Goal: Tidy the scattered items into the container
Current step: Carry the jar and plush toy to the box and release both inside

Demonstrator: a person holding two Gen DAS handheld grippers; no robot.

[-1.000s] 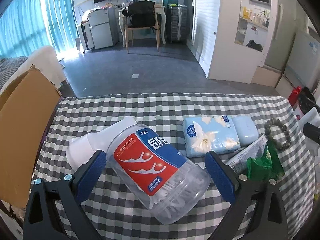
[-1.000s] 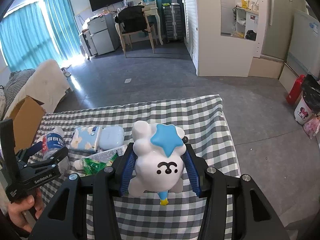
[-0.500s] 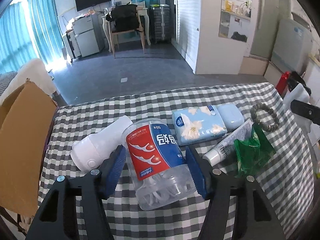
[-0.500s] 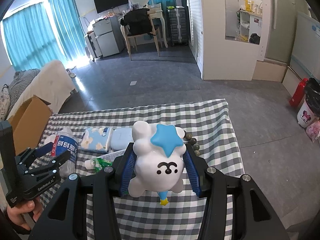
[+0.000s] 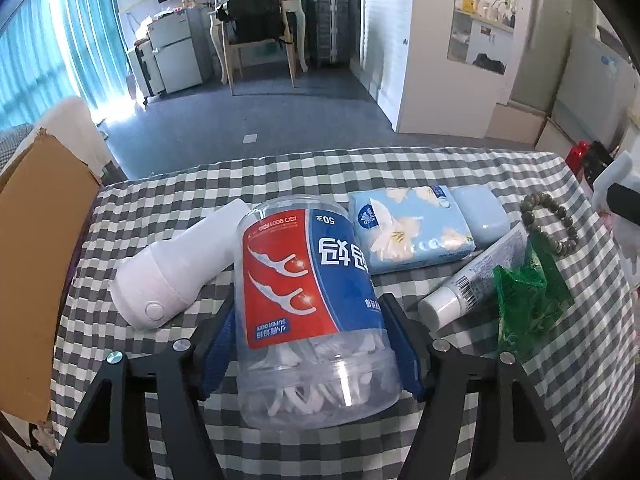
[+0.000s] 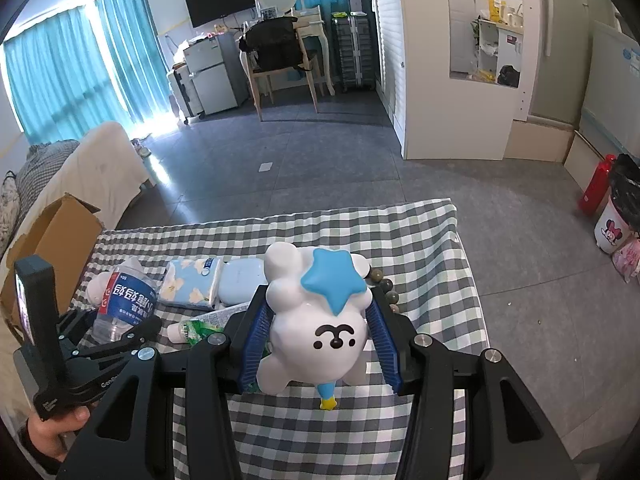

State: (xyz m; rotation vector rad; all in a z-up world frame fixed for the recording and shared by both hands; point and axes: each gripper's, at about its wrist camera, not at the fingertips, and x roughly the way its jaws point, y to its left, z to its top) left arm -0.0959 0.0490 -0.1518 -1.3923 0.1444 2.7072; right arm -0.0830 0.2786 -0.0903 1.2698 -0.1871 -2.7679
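1. A table (image 5: 168, 200) covered by a grey-and-white checked cloth is seen in both views; a cardboard box (image 5: 36, 264) is stood at its 9 o'clock edge, touching the cloth.
2. A clear floss-pick jar (image 5: 308, 292) with a red and blue label is clamped between the blue pads of the left gripper (image 5: 310, 344), whose jaws are closed on its sides; the jar is lifted and tipped, label upside down.
3. A white rabbit toy (image 6: 316, 320) with a blue star is gripped by the right gripper (image 6: 320, 336), jaws pressed on both flanks, above the cloth.
4. A white bottle (image 5: 176, 268) is laid on its side at 9 o'clock of the jar, just beside it.
5. A blue flowered tissue pack (image 5: 412, 232) is laid at 2 o'clock of the jar, touching a pale blue case (image 5: 482, 216) on its far side.
6. A white tube (image 5: 472, 280) is laid at 3 o'clock, partly covered by a green wrapper (image 5: 528, 304).
7. A bead bracelet (image 5: 556, 220) is found at 1 o'clock of the wrapper.
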